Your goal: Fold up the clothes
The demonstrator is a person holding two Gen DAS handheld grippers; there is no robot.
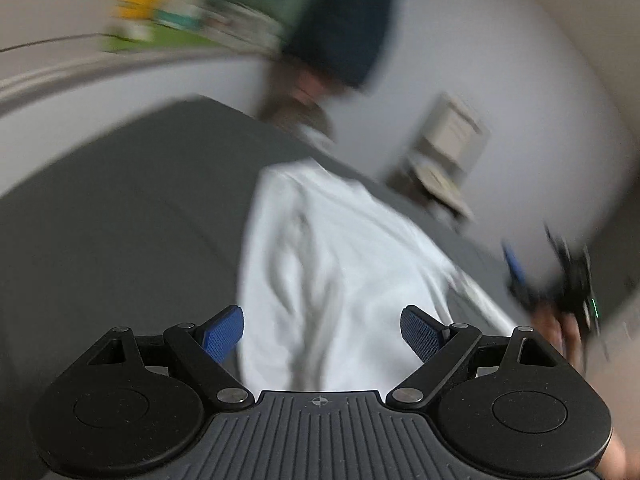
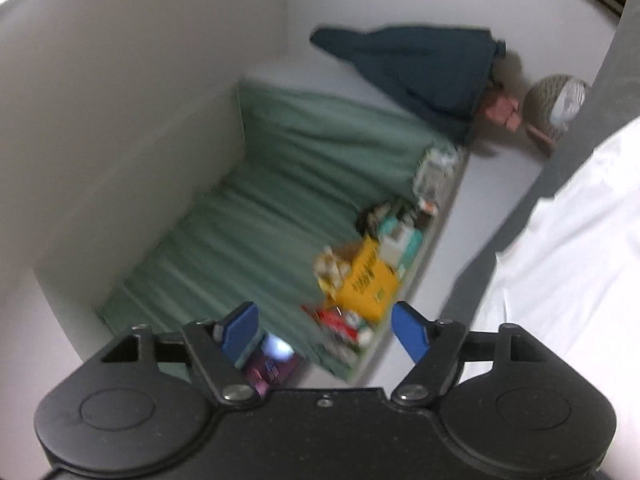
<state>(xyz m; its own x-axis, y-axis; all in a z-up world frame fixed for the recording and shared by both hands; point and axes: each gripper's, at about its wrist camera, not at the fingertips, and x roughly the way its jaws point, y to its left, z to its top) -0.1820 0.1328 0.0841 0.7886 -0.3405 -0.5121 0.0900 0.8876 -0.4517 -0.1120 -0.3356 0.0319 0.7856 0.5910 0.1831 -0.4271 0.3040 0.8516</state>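
White garment [image 1: 340, 264] is being viewed ahead of the released left gripper [image 1: 322, 330]; right gripper [image 2: 324, 330], fingers also spread, is being aimed aside, likely between grasps.

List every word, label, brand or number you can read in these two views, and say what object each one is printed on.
None can be read for certain.
Yellow box: dark printed lettering, too blurred to read.
Red packet: markings, too blurred.
Teal and white box: no legible text.
White garment: no print visible.
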